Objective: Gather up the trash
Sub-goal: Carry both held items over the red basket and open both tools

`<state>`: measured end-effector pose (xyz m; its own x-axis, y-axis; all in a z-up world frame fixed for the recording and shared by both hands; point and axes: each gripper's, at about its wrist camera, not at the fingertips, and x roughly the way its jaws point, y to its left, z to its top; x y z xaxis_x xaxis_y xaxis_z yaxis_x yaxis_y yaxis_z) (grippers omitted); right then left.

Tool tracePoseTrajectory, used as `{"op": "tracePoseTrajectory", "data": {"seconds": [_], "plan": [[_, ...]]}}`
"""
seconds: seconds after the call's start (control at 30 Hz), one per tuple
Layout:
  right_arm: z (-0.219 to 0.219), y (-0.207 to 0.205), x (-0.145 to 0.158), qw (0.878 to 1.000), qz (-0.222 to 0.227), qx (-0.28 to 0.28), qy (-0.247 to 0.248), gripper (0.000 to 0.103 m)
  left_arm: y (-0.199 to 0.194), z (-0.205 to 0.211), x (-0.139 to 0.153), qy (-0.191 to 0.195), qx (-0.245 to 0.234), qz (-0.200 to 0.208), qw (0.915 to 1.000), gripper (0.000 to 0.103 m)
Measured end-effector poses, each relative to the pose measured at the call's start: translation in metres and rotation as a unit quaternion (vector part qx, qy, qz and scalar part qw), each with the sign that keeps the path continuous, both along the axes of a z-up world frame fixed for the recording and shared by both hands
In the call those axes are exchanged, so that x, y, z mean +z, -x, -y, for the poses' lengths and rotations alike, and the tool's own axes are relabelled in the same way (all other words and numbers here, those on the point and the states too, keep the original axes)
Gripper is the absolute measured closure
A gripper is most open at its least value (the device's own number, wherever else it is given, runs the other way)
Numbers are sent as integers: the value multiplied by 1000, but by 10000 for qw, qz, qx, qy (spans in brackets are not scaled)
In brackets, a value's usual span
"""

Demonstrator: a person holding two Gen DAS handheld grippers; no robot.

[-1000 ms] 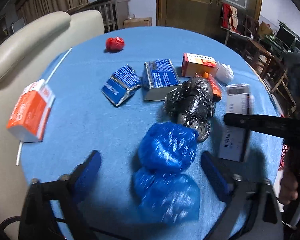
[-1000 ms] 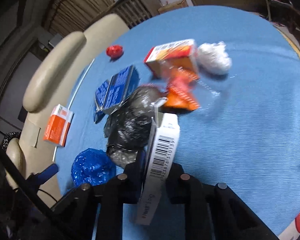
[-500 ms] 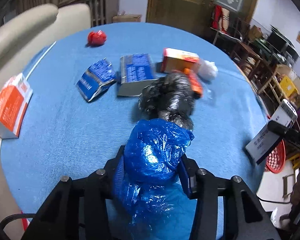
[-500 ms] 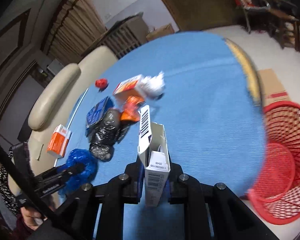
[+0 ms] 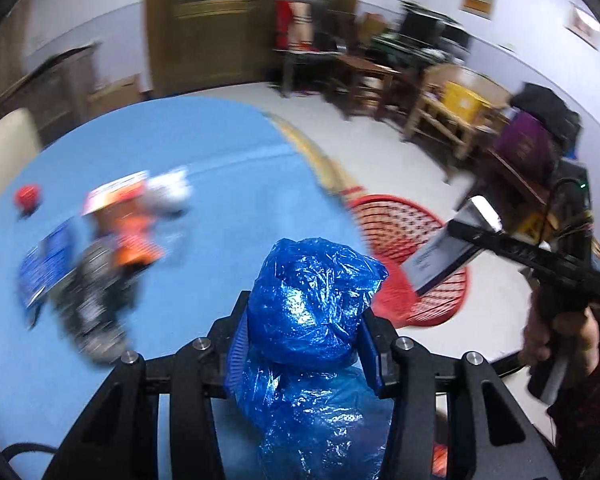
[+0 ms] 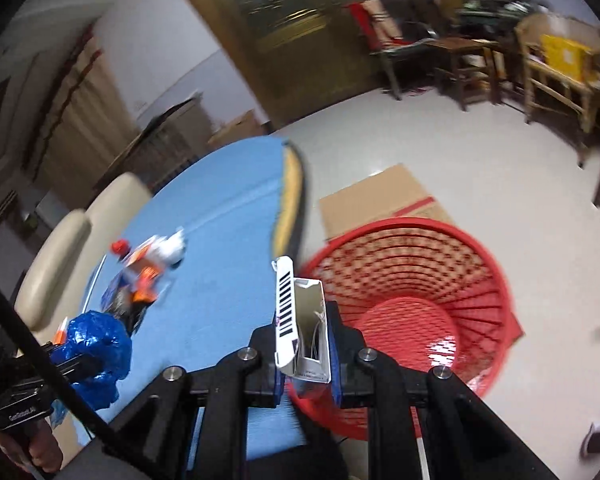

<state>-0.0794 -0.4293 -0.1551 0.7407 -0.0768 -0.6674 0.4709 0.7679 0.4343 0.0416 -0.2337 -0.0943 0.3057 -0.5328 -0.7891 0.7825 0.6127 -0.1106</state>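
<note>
My left gripper point(image 5: 300, 344) is shut on a crumpled blue plastic bag point(image 5: 312, 304) and holds it above the blue table point(image 5: 220, 168). My right gripper point(image 6: 304, 356) is shut on a white carton with a barcode point(image 6: 300, 332), open at its top, at the table's edge next to the red mesh basket point(image 6: 412, 304) on the floor. The carton point(image 5: 448, 252) shows over the basket point(image 5: 400, 236) in the left wrist view. The blue bag point(image 6: 96, 344) shows at lower left in the right wrist view.
More trash lies blurred on the table: a black bag point(image 5: 92, 280), orange wrapper point(image 5: 136, 236), blue boxes point(image 5: 40, 268), white wad point(image 5: 168, 192), red ball point(image 5: 28, 196). Flat cardboard point(image 6: 380, 204) lies behind the basket. Wooden furniture point(image 5: 452, 116) stands beyond.
Both grippers have swung right toward the red basket. The blue bag is lifted off the table. The carton has moved from over the table to the basket's rim.
</note>
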Motion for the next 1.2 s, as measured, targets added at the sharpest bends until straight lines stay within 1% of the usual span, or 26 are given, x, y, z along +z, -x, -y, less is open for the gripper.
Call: {"op": "tracePoseTrajectory", "data": {"seconds": [0.1,0.13,0.17,0.23,0.27,0.3,0.37,0.47,0.5,0.57,0.6,0.67,0.7,0.73,0.8,0.9,1.03,1.13,1.2], "plan": [[18,15,-6,9996,-55,-264,-86,85,1,38,-2,-54,-310,-20,9995,53],[24,17,-9,9994,-73,-314,-139,82,1,56,-6,-54,-457,-82,9989,53],[28,19,-11,9991,-88,-360,-191,82,4,62,-7,-60,-513,-116,9986,52],[36,25,-15,9984,-110,-432,-343,82,6,86,-14,-146,-681,-238,9973,51],[40,28,-16,9980,-107,-472,-395,82,6,93,-17,-162,-724,-238,9970,50],[43,31,-18,9976,-107,-526,-429,82,7,102,-21,-233,-766,-192,9966,46],[49,38,-21,9967,-105,-618,-515,80,11,113,-23,-299,-846,-156,9958,44],[54,40,-25,9958,-99,-639,-654,72,9,118,-25,-309,-848,-119,9958,35],[53,38,-26,9957,-100,-631,-673,69,7,118,-25,-279,-832,-105,9961,35],[52,37,-27,9955,-91,-661,-673,69,6,116,-24,-297,-774,-67,9965,35],[51,37,-28,9954,-85,-671,-676,68,5,113,-24,-283,-732,-61,9969,35],[49,35,-27,9957,-39,-619,-687,62,1,103,-22,-240,-627,-91,9977,35],[47,34,-25,9959,-21,-624,-654,42,-2,95,-21,-213,-546,-102,9982,35],[44,35,-23,9959,48,-665,-608,30,-5,88,-20,-173,-483,-102,9986,35],[41,35,-18,9960,199,-697,-525,30,-8,74,-19,-138,-360,-80,9992,35],[31,24,-9,9977,239,-487,-413,30,-15,46,-20,-130,-87,-29,9999,35],[13,0,-1,9986,327,-166,-372,30,-38,-6,-13,-49,482,48,9988,35],[1,-22,2,9983,366,88,-447,30,-65,-48,-4,90,1041,52,9945,35],[-12,-43,5,9975,377,328,-490,30,-84,-77,3,204,1429,44,9895,35]]}}
